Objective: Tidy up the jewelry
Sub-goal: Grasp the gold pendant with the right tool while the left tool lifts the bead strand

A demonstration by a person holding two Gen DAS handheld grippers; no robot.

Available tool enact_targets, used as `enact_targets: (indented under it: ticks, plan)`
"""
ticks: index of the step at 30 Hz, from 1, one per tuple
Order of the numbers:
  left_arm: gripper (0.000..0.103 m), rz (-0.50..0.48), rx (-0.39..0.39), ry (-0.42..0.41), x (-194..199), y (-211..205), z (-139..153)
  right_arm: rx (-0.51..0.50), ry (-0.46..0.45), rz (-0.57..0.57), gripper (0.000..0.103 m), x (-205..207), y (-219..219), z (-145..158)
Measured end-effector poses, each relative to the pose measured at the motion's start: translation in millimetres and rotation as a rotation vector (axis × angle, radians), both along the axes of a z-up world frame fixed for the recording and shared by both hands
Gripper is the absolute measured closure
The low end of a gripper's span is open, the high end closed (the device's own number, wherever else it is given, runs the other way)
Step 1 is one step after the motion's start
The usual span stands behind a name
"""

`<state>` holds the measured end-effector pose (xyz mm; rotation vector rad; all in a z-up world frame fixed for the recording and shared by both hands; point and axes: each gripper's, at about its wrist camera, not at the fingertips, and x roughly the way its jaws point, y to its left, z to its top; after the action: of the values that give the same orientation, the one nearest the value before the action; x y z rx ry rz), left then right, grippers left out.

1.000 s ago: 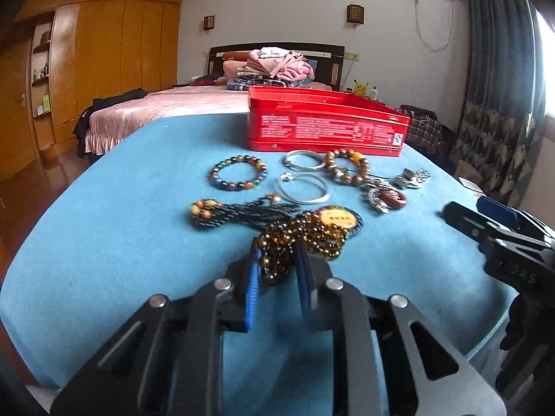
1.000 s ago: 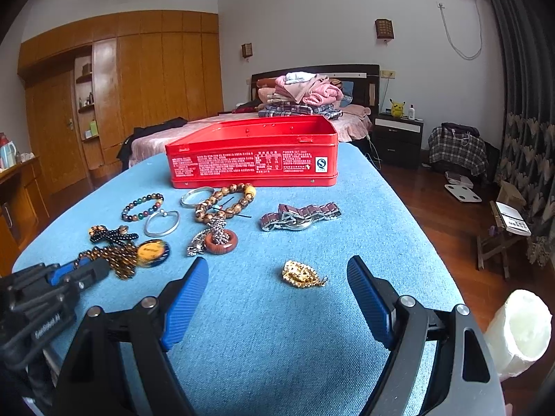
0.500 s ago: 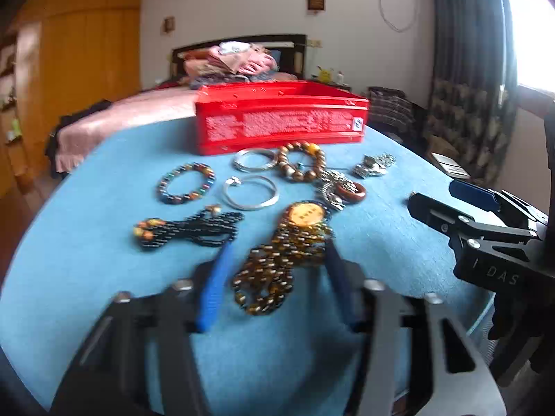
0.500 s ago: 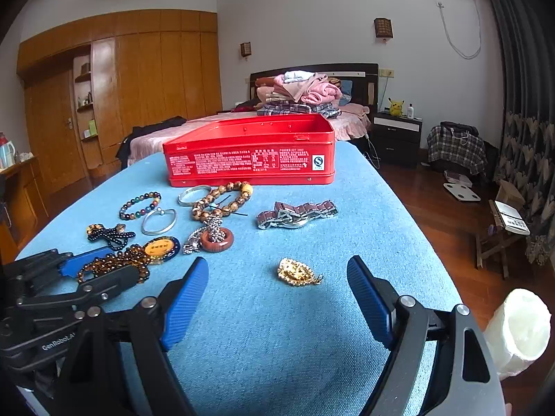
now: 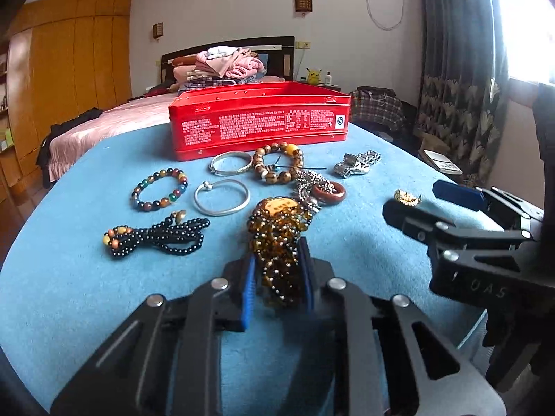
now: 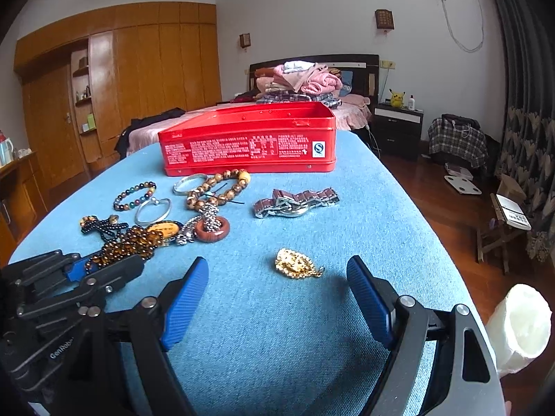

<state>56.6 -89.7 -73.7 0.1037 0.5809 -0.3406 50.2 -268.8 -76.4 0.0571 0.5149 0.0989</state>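
Observation:
An amber bead necklace (image 5: 277,239) with an orange pendant lies bunched on the blue table (image 5: 69,277). My left gripper (image 5: 277,263) has its jaws closing, and the blue pads press the near end of the beads from both sides. The right wrist view shows the same left gripper (image 6: 107,265) at the beads (image 6: 135,242). My right gripper (image 6: 277,263) stands open and low over the table, and a small gold pendant (image 6: 298,263) lies loose just ahead between its fingers. An open red tin (image 5: 260,121) stands at the back.
Laid out before the tin are a multicoloured bead bracelet (image 5: 159,190), two silver bangles (image 5: 222,197), a wooden bead bracelet (image 5: 277,166), a black bead strand (image 5: 156,239), a red-brown ring on silver chain (image 6: 212,228) and a metal link bracelet (image 6: 295,202). The table's edge drops off at right.
The left jaws opened wide around the amber beads, then came together on them again, further along the strand, as the hand shifted and rolled a little. The right gripper stayed still.

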Motion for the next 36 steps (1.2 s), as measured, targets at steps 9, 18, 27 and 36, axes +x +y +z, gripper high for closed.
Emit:
enact_targets:
  ticks: [9, 18, 27, 36]
  plan:
    - [0.073, 0.025, -0.04, 0.027, 11, 3, 2, 0.02, 0.033, 0.019, 0.041, 10, -8, -3]
    - [0.067, 0.038, -0.05, 0.069, 22, 1, 6, 0.023, 0.072, 0.058, 0.057, 22, -11, -3]
    - [0.081, 0.078, -0.05, 0.068, 28, -6, 4, 0.023, 0.078, 0.105, 0.08, 19, -11, -2]
    - [0.082, 0.111, -0.096, -0.019, 18, -4, 24, 0.021, 0.025, 0.114, 0.08, 17, -11, 32]
